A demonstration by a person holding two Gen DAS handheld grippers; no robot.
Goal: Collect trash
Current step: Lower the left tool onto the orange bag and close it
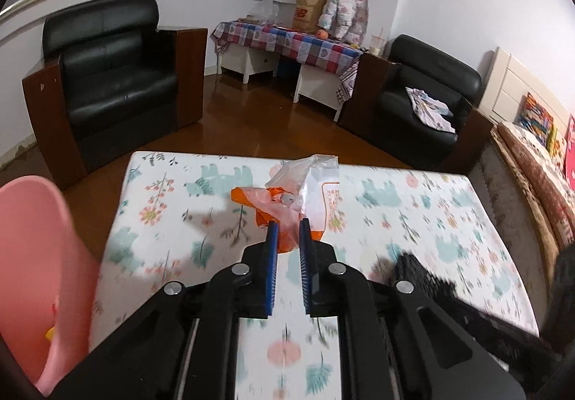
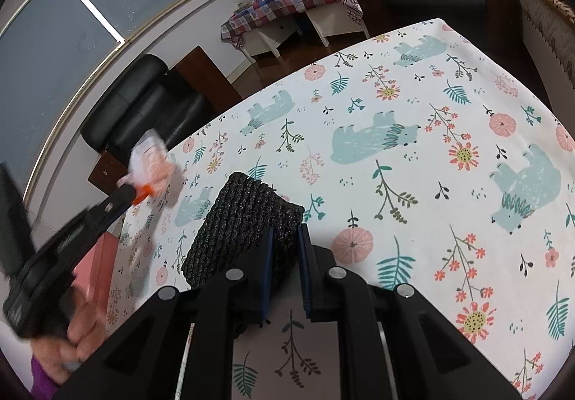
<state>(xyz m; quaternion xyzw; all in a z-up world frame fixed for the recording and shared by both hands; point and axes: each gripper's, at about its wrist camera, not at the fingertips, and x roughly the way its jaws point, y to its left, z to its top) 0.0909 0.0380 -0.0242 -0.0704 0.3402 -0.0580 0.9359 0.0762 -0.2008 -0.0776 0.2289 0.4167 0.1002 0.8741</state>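
Looking along the left gripper (image 1: 286,225), its two blue ribbed pads are drawn in narrow and pinch the lower edge of a crumpled plastic wrapper (image 1: 294,198), part orange, part clear film with red print. The wrapper bunches up toward twelve o'clock from the fingertips, above a table (image 1: 449,220) covered in a smooth white cloth printed with teal bears, pink flowers and leaf sprigs. At eight o'clock curves the glossy wall of a pink plastic bin (image 1: 32,256). At four o'clock a dark, blurred shape crosses the cloth; what it is cannot be told here.

From the right wrist, the right gripper (image 2: 285,233) is nipped narrowly onto the near edge of a black knitted cloth (image 2: 240,224), coarse and ribbed, folded into a thick pad that lies on the table toward eleven o'clock from the pads. At nine o'clock the left gripper shows blurred, gripping the same wrapper (image 2: 151,162) just off the table's left edge, well apart from the right gripper. A hand (image 2: 77,328) holds its grip at eight o'clock.
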